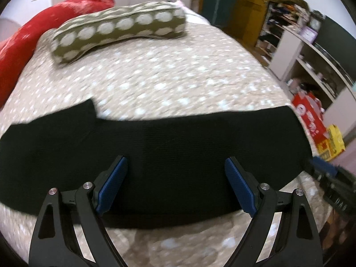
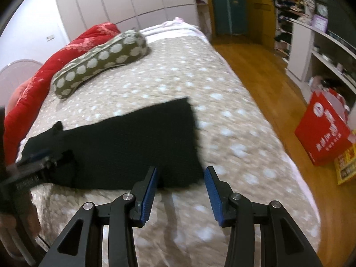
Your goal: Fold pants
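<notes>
While the black pants [image 1: 155, 142] lie flat in a long band across the spotted bedspread [image 1: 166, 77], we see them stretch from nine o'clock to three o'clock just ahead of the left claw [image 1: 175, 164], whose blue pads [image 1: 113, 184] hang over the dark cloth. That claw is spread wide and holds nothing; whether the pads touch the fabric we cannot tell. From the right wrist, the pants [image 2: 124, 146] sit at about eleven o'clock of the right claw [image 2: 181, 173], their near corner lying between its two fingertips. This claw too is parted, though less widely, with nothing pinched; its pads [image 2: 149, 195] hover above the bedspread [image 2: 222, 122] at the hem end of the pants.

The left view shows the full length of the pants, with a stepped edge at ten o'clock, and a blurred piece of the right claw [image 1: 329, 173] at three o'clock. The right view shows only the hem half, the left claw [image 2: 37, 155] at nine o'clock over the cloth, and the wooden floor [image 2: 267, 84] with a red box [image 2: 322, 138] at three o'clock. Both views show a dotted green bolster [image 1: 118, 31] and a red blanket [image 1: 26, 42] at eleven o'clock.
</notes>
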`<state>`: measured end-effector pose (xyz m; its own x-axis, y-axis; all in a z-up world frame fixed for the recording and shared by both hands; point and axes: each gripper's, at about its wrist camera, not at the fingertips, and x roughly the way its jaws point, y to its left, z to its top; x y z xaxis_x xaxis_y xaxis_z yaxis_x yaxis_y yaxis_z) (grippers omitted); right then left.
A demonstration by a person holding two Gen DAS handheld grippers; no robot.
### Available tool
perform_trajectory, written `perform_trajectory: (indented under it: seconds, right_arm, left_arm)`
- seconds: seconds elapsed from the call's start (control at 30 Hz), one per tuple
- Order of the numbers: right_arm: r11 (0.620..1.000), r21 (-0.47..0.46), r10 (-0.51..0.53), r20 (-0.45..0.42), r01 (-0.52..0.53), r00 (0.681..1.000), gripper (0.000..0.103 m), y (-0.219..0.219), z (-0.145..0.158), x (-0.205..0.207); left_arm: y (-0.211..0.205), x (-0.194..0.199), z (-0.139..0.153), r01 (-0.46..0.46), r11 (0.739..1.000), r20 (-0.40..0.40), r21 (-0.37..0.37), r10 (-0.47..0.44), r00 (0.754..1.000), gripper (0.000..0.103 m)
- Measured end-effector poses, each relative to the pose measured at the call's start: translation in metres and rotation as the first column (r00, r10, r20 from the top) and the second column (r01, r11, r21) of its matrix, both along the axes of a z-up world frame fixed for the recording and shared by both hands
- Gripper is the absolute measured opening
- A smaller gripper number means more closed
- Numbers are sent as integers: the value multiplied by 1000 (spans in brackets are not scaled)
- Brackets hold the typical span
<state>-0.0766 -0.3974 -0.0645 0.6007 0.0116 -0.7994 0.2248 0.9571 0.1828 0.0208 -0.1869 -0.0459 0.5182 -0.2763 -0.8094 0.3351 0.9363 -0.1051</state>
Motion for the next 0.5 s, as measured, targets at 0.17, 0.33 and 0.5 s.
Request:
perform_trajectory:
  seconds: [0.17, 0.33, 0.5]
  right_arm:
    - [994, 99, -42, 3, 42, 999, 44, -27, -12, -19]
    - [980, 196, -50, 62, 37, 997, 46, -35, -16, -15]
    - [967, 254, -26, 92, 1, 995, 48, -33, -19, -7]
  left_arm:
    - [-41, 21, 15, 124, 992, 13, -36, -123, 992, 89]
    - [-84, 39, 8, 264, 964, -23, -25, -264, 964, 89]
    - [-115, 52, -1, 398, 916, -83, -54, -401, 912, 89]
